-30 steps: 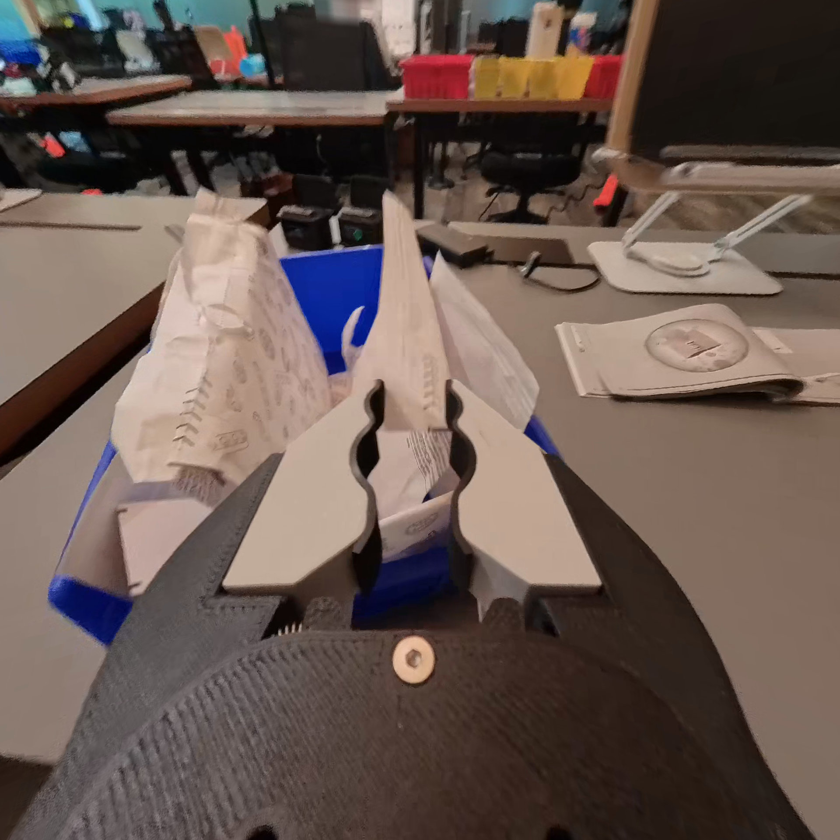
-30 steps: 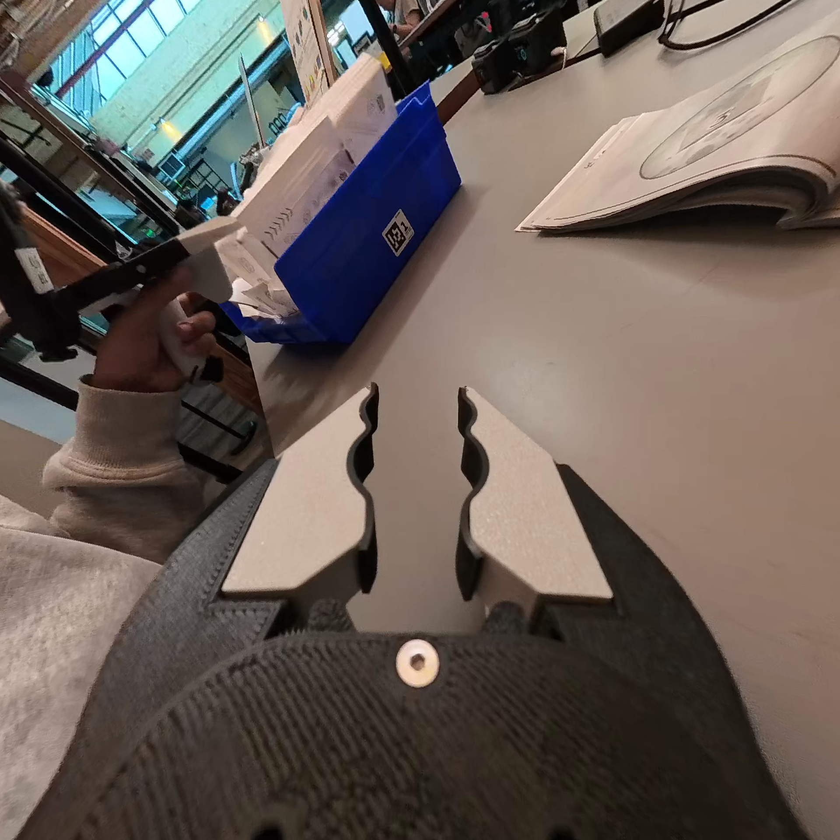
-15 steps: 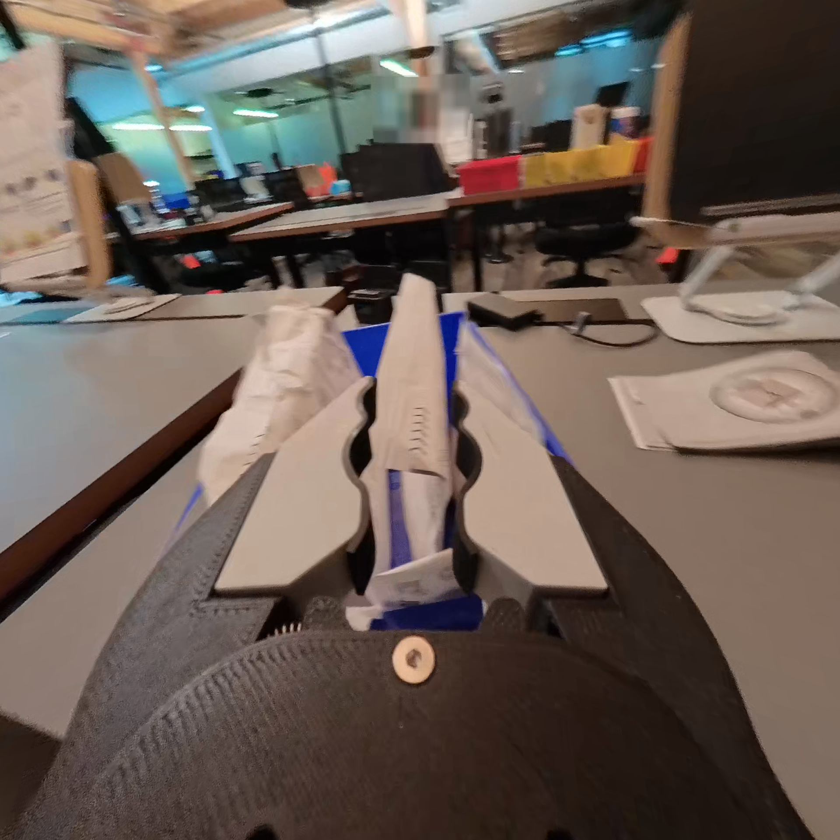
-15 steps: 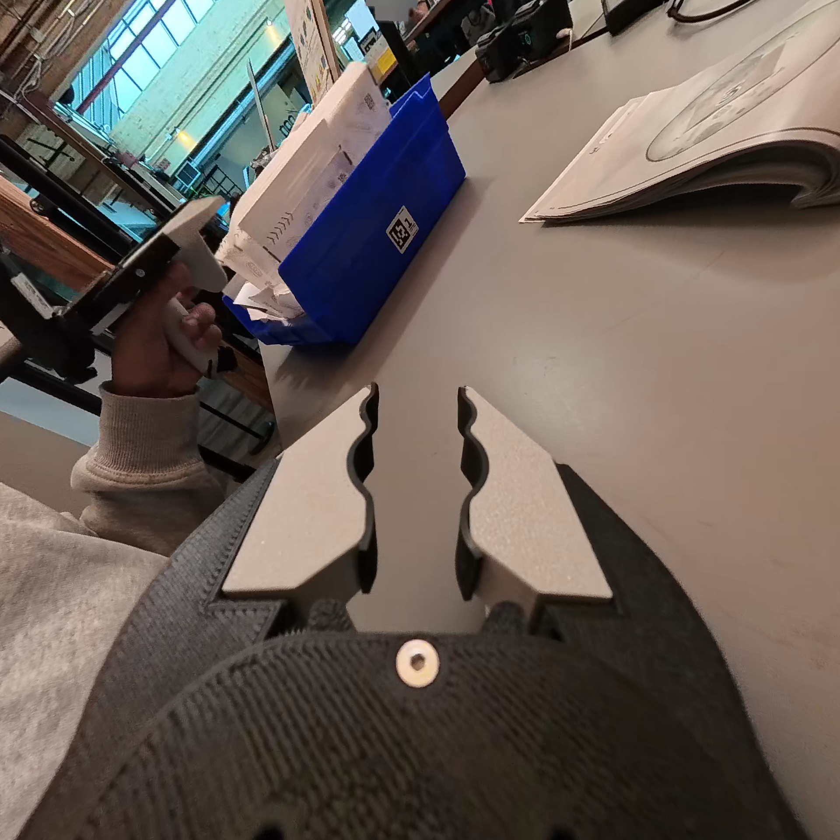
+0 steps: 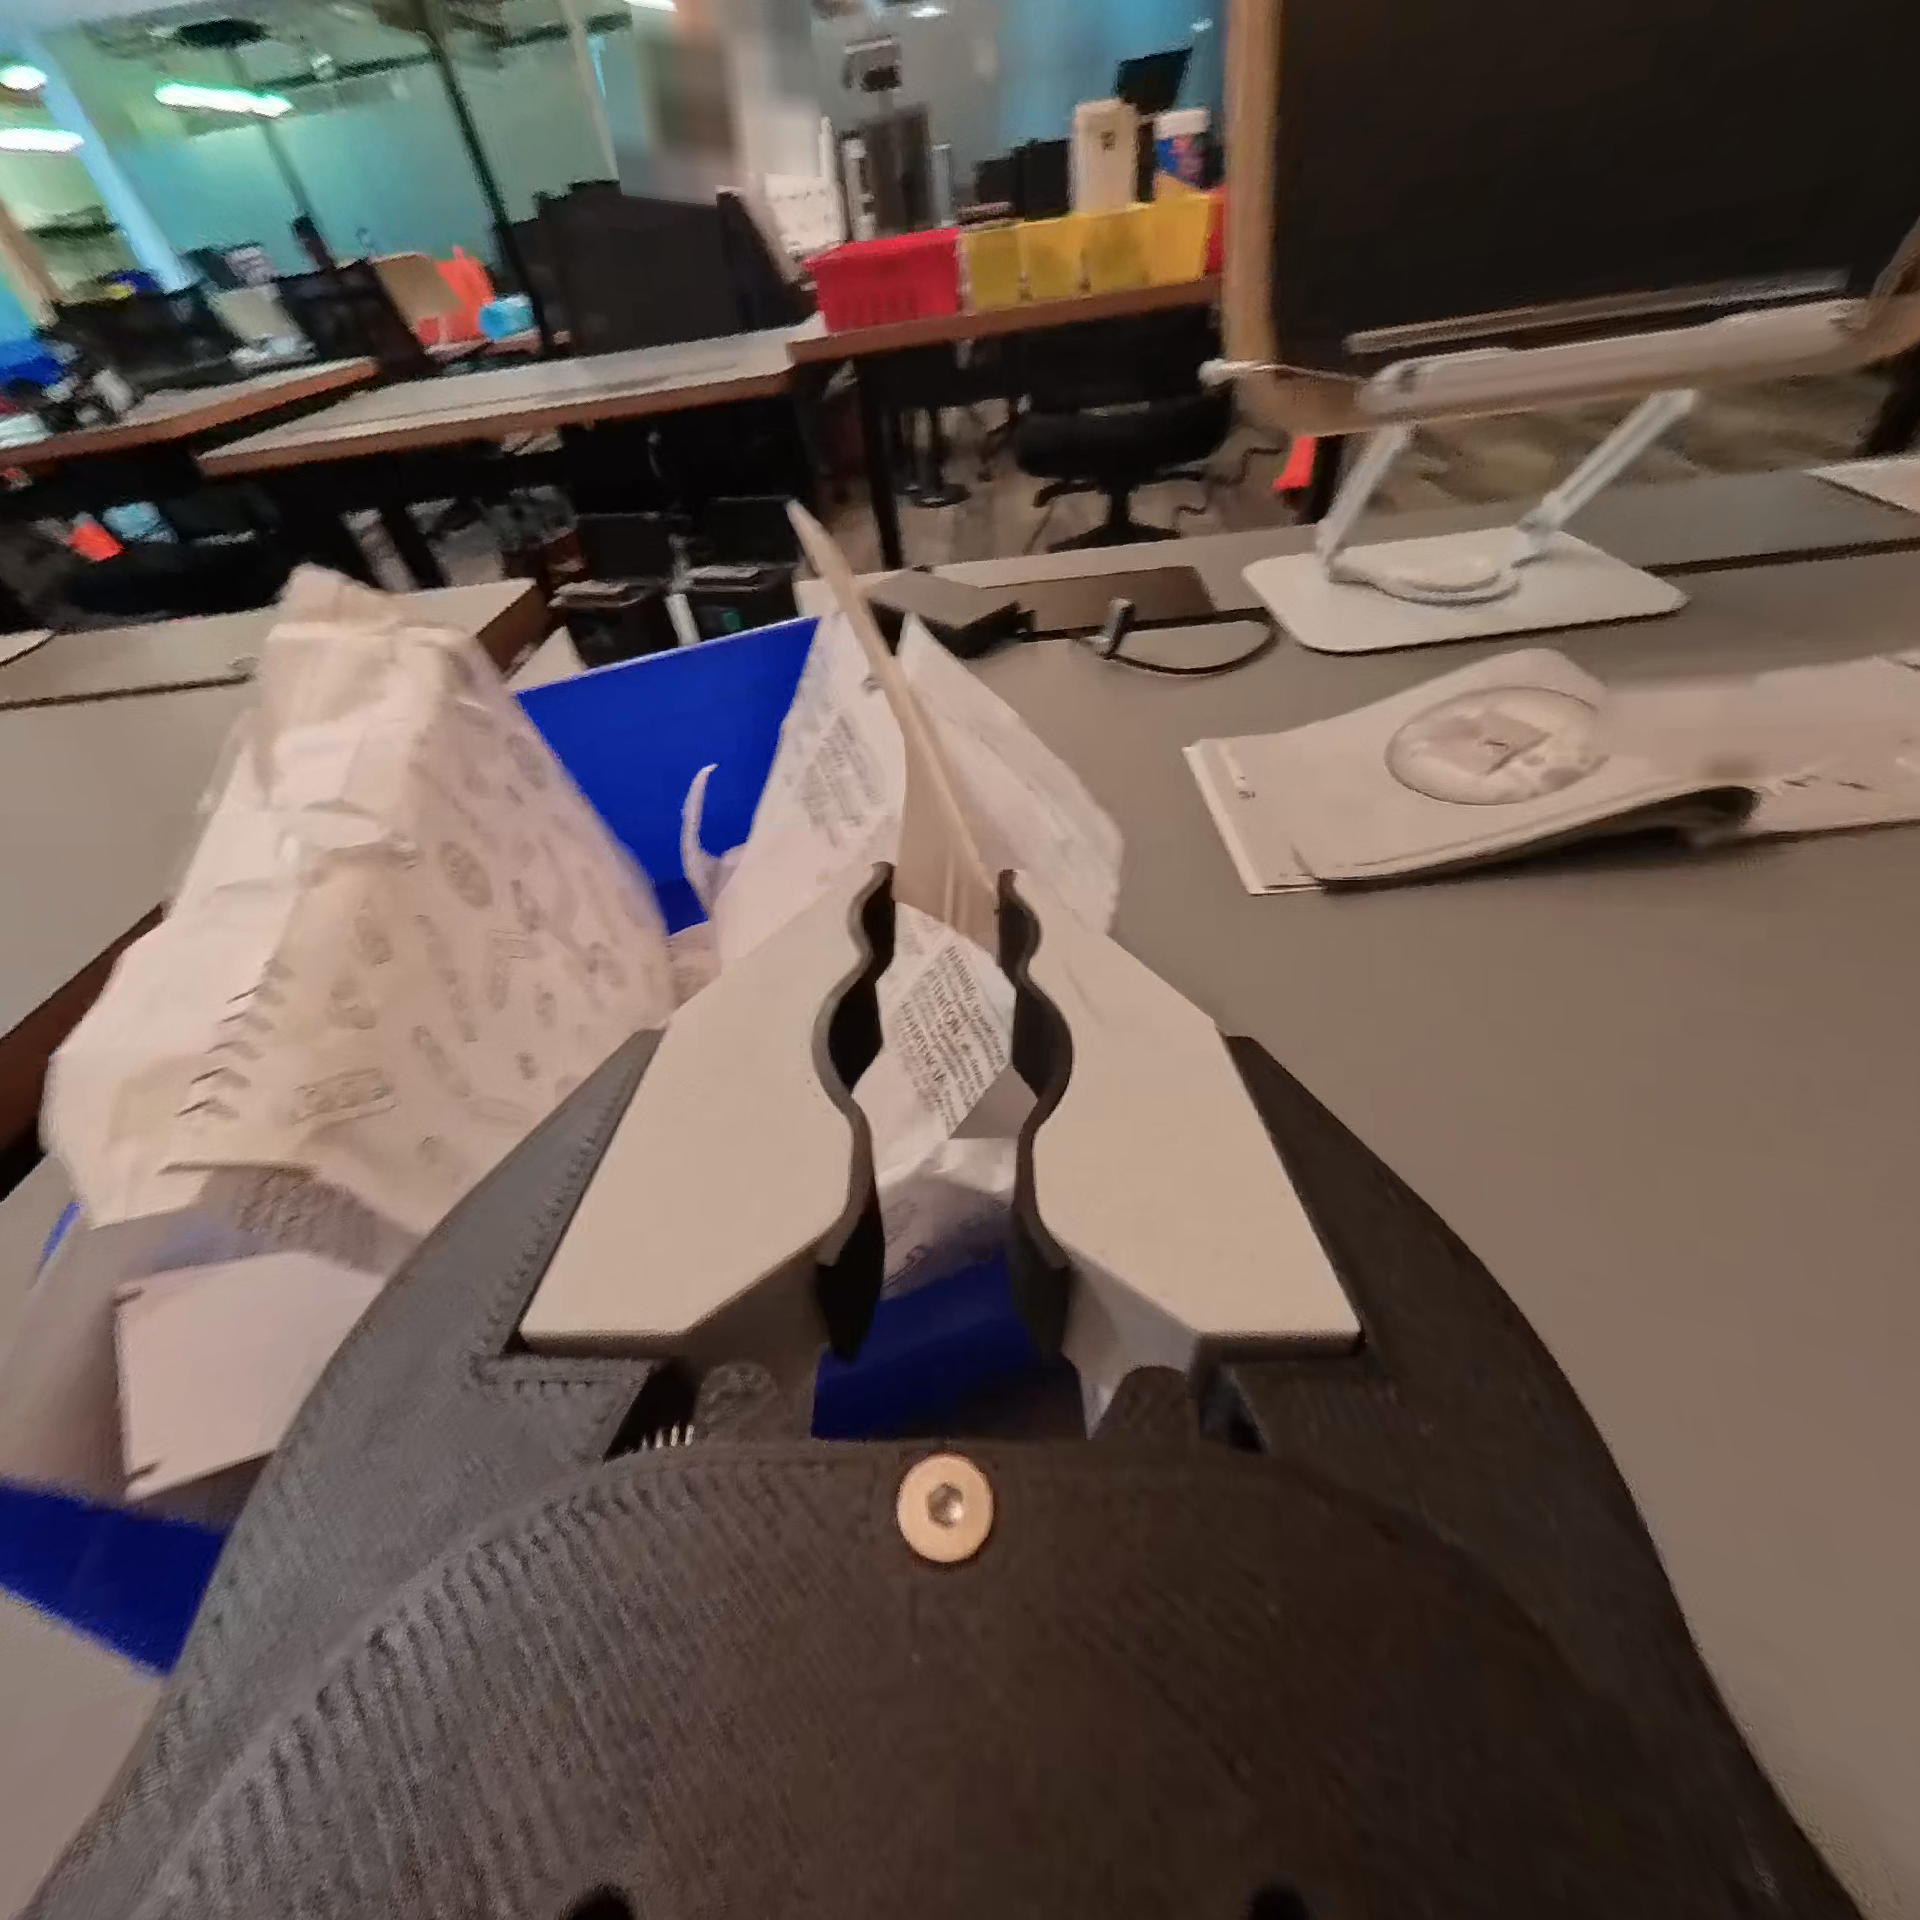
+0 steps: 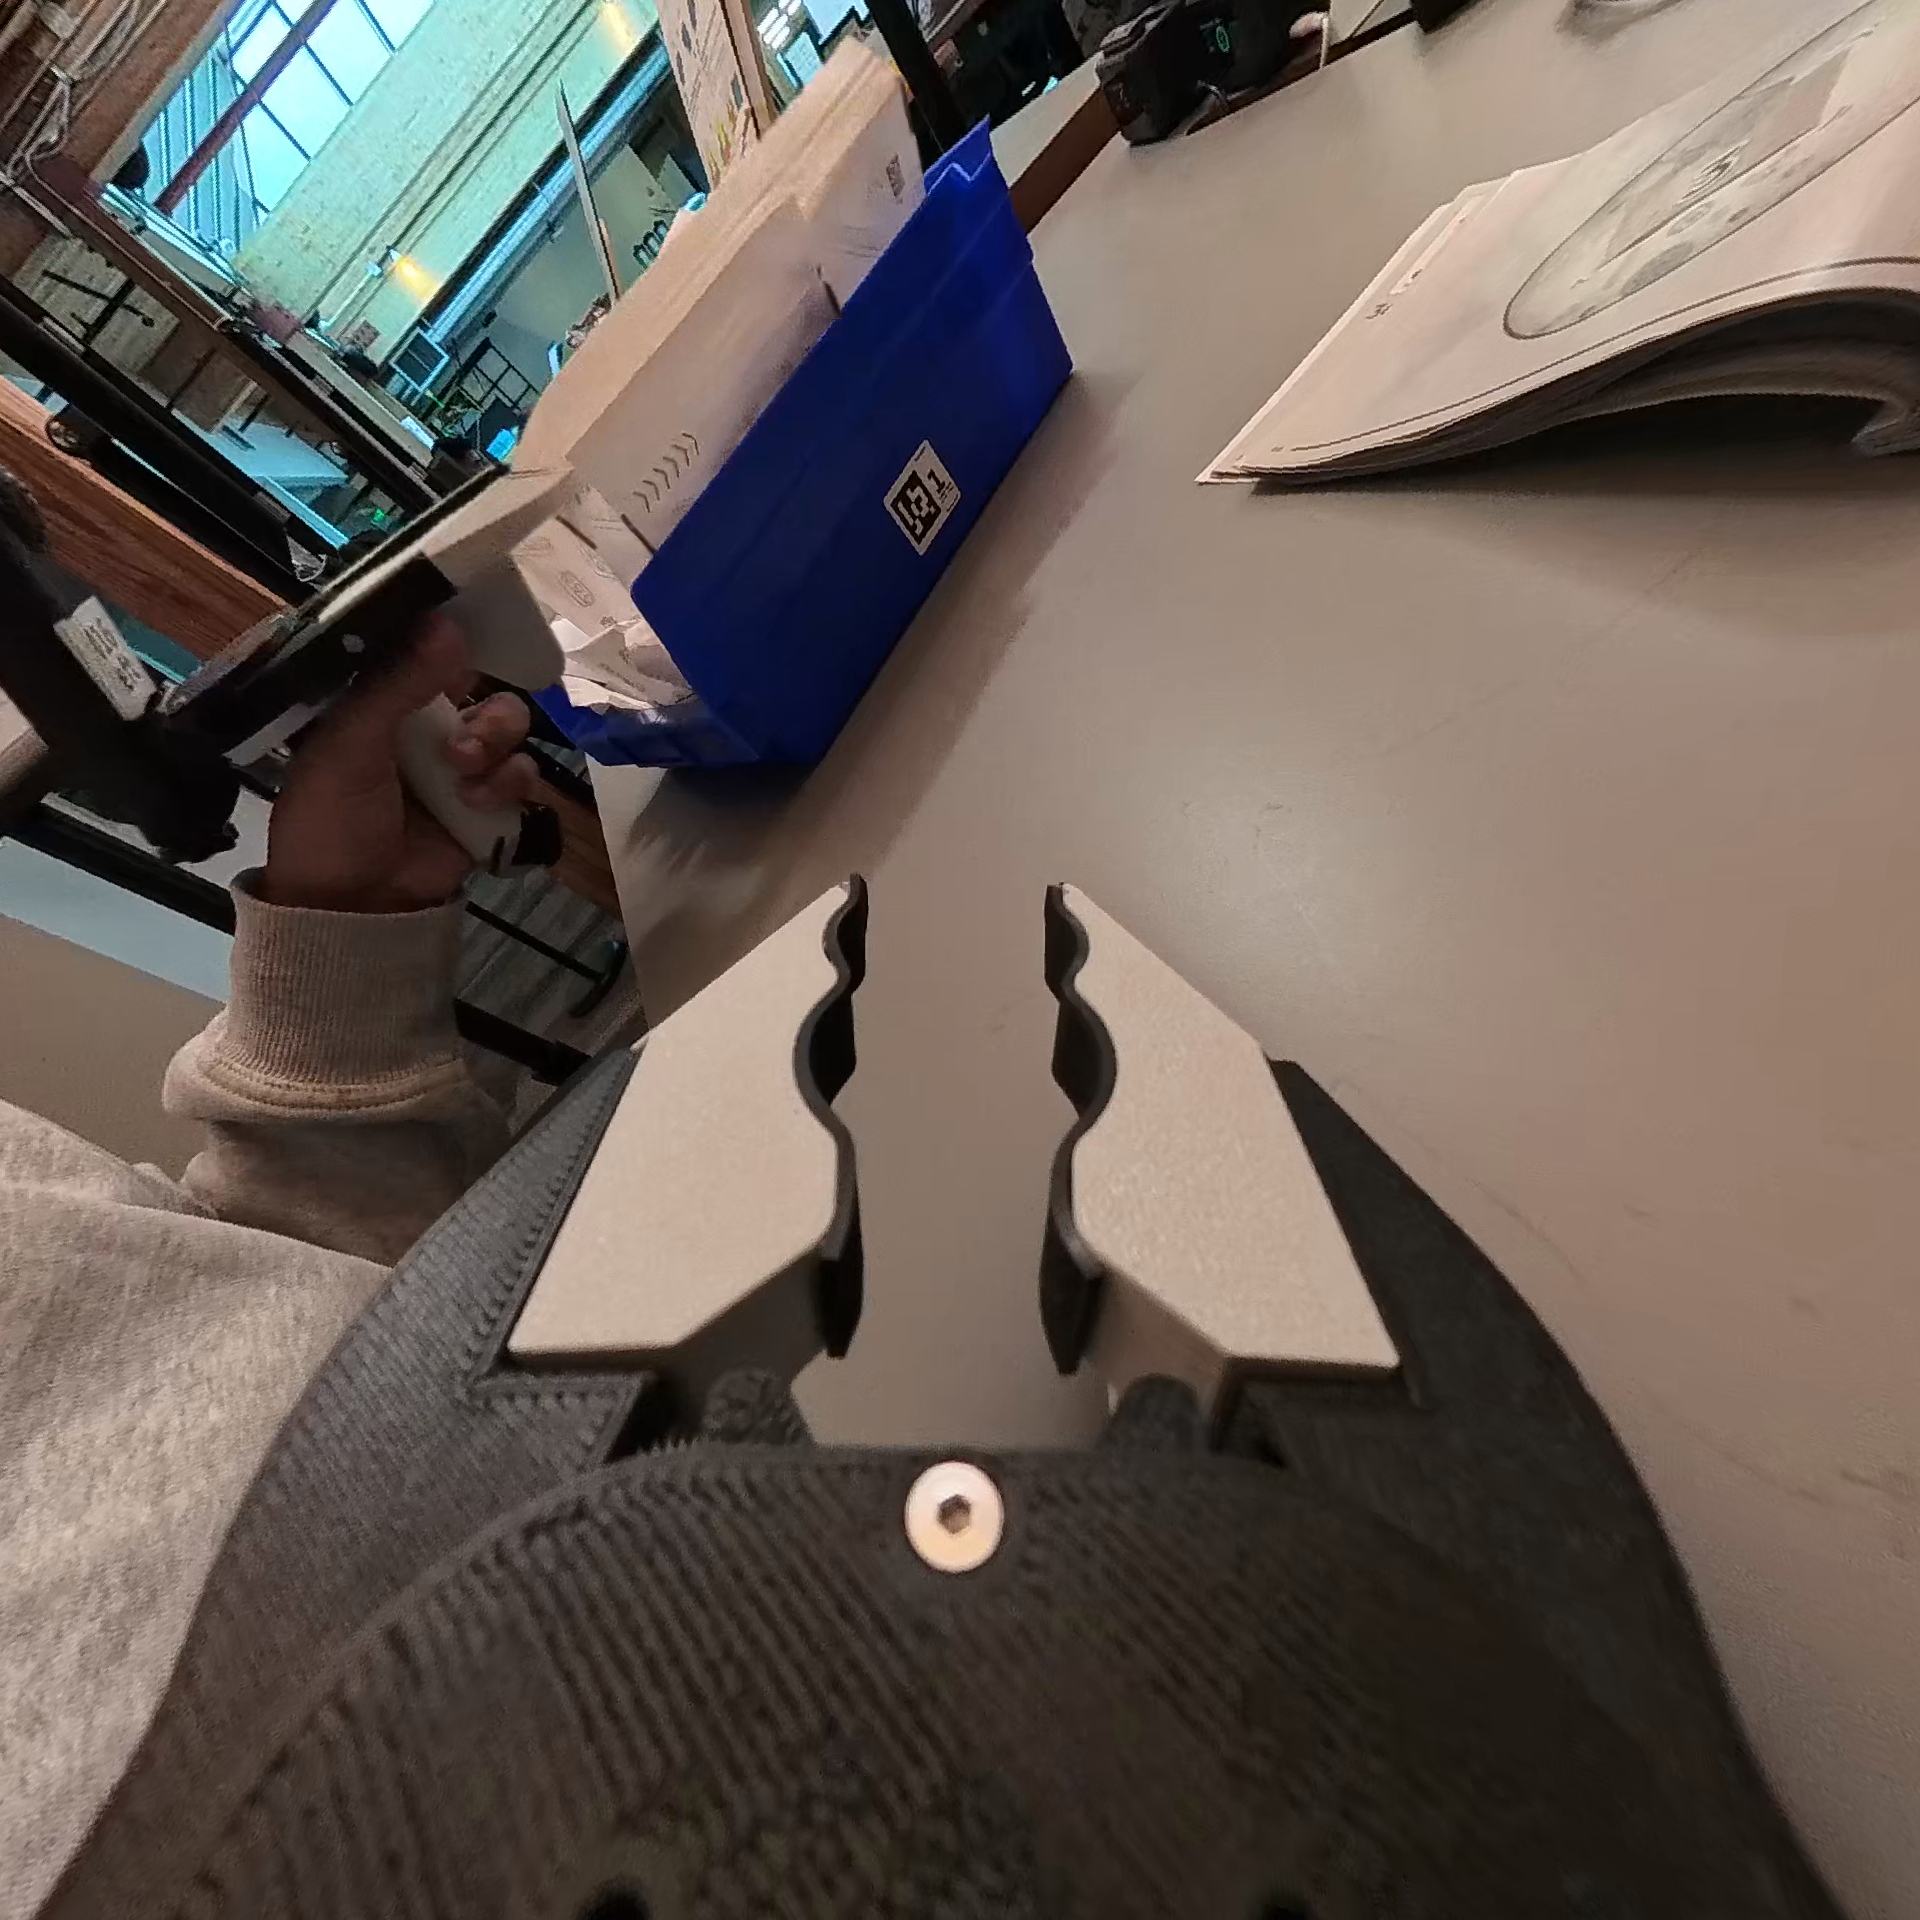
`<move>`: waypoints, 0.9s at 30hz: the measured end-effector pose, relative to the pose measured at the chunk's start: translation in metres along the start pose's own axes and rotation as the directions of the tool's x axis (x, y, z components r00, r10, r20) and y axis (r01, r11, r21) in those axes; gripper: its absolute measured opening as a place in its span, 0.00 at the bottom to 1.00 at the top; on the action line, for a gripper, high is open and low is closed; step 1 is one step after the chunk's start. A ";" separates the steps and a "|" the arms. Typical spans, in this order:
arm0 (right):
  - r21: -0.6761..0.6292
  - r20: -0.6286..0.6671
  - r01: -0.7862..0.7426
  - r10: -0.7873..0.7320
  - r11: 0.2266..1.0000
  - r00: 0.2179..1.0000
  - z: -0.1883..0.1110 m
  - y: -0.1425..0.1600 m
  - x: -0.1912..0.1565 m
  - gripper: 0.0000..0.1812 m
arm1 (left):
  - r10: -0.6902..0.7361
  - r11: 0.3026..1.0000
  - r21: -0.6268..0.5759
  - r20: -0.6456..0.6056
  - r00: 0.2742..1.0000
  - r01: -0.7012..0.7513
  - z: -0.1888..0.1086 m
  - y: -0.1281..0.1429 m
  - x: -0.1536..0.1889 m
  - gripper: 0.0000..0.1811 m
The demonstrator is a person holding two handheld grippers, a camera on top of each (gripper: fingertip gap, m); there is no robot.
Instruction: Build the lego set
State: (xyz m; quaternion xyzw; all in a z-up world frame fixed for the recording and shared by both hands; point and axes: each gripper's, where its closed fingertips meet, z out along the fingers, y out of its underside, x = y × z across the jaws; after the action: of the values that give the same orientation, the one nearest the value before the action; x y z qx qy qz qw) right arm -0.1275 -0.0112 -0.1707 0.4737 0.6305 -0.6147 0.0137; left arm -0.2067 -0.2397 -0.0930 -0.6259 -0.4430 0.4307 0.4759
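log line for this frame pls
left gripper: around paper bag in blue bin, grip unclear | right gripper: open, empty, over table | booklet: untouched

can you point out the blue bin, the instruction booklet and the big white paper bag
blue bin [image 6: 831, 540]: right wrist view, on its long outer side wall.
instruction booklet [image 5: 1455, 769]: left wrist view, on its open top page.
big white paper bag [image 5: 395, 935]: left wrist view, on its printed side.

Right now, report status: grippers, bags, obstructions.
Left gripper over blue bin, fingers astride a white paper bag, grip unconfirmed. Right gripper open, empty, over bare table. Nothing in the way.
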 end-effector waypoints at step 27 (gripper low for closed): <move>-0.012 0.014 -0.013 0.013 1.000 1.000 0.001 0.001 0.000 0.18 | 0.098 0.995 0.022 0.019 0.995 -0.099 0.001 -0.007 0.012 0.02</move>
State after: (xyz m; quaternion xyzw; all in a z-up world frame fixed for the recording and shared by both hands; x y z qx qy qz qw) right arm -0.1272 -0.0124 -0.1720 0.4734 0.6311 -0.6140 0.0251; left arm -0.2055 -0.2268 -0.0882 -0.6377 -0.4108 0.4641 0.4573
